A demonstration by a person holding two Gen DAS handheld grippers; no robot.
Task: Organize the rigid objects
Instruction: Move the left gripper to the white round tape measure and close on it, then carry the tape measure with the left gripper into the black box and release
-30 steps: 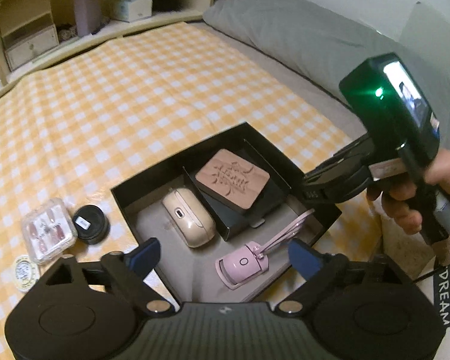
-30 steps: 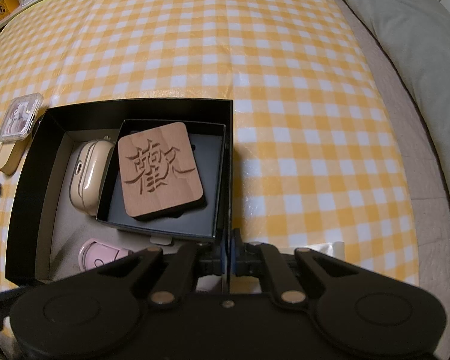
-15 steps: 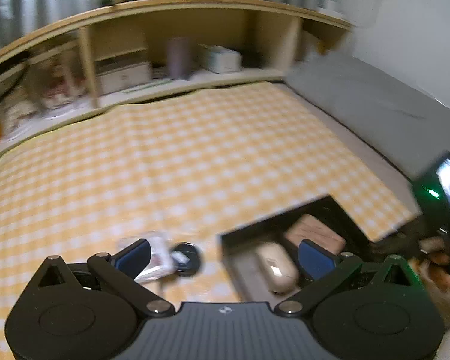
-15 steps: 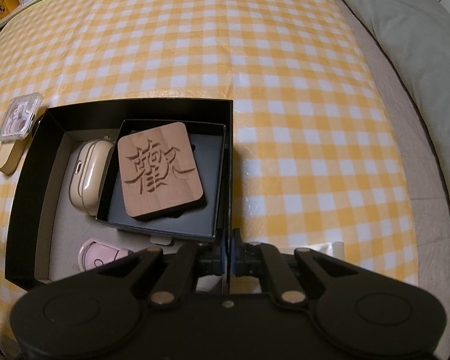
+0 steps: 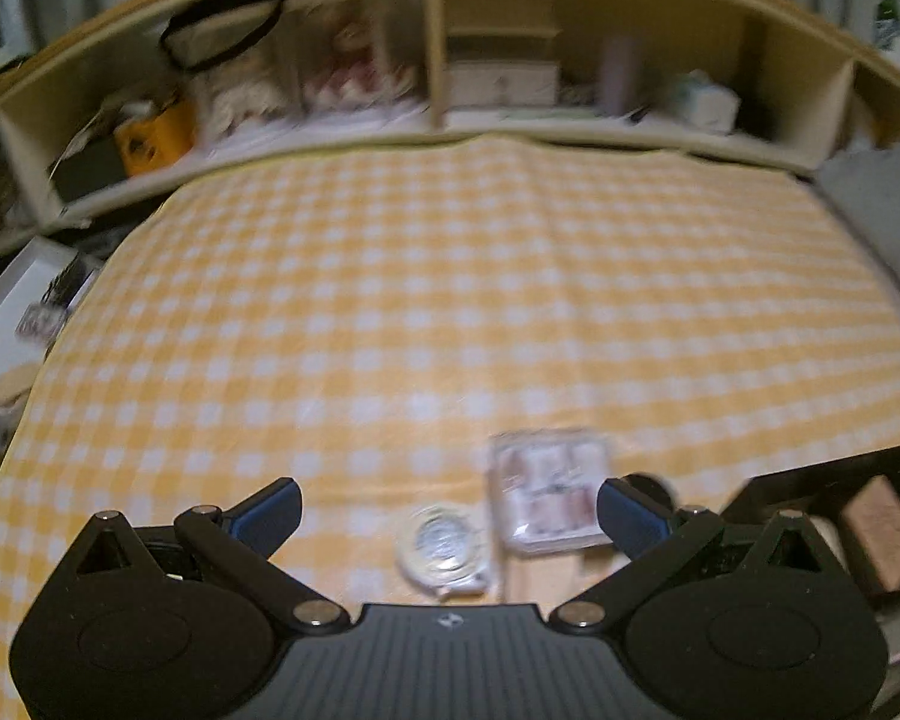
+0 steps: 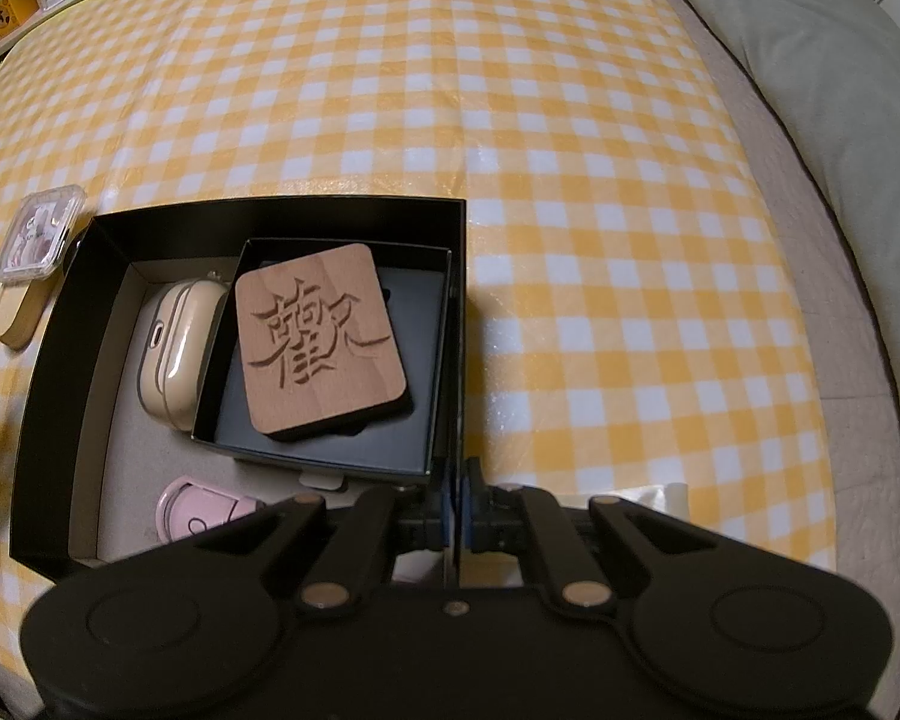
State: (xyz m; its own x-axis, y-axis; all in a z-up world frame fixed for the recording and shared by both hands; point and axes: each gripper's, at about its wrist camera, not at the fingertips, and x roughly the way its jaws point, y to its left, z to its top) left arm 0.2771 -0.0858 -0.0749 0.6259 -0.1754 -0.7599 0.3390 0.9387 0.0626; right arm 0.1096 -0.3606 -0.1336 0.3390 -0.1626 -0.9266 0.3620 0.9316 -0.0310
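Note:
My left gripper [image 5: 448,510] is open and empty above the checked cloth. A clear case of pink nails [image 5: 547,495] and a round white tin [image 5: 444,546] lie between its fingers; a black round tin is mostly hidden behind the right finger. My right gripper [image 6: 457,501] is shut on the right wall of the black box [image 6: 459,324]. Inside lie a carved wooden coaster [image 6: 318,339] on a smaller black tray [image 6: 330,450], a beige earbud case [image 6: 171,333] and a pink device [image 6: 201,516]. The clear case [image 6: 42,231] also shows left of the box.
A wooden shelf unit [image 5: 438,78] full of boxes runs along the far edge. A grey pillow [image 6: 840,96] lies at the right. A wooden block [image 6: 18,315] lies left of the box. White boxes [image 5: 12,324] sit off the cloth's left edge.
My left gripper has swung left, away from the box, and now faces the nail case and tins. My right gripper has stayed shut on the box wall.

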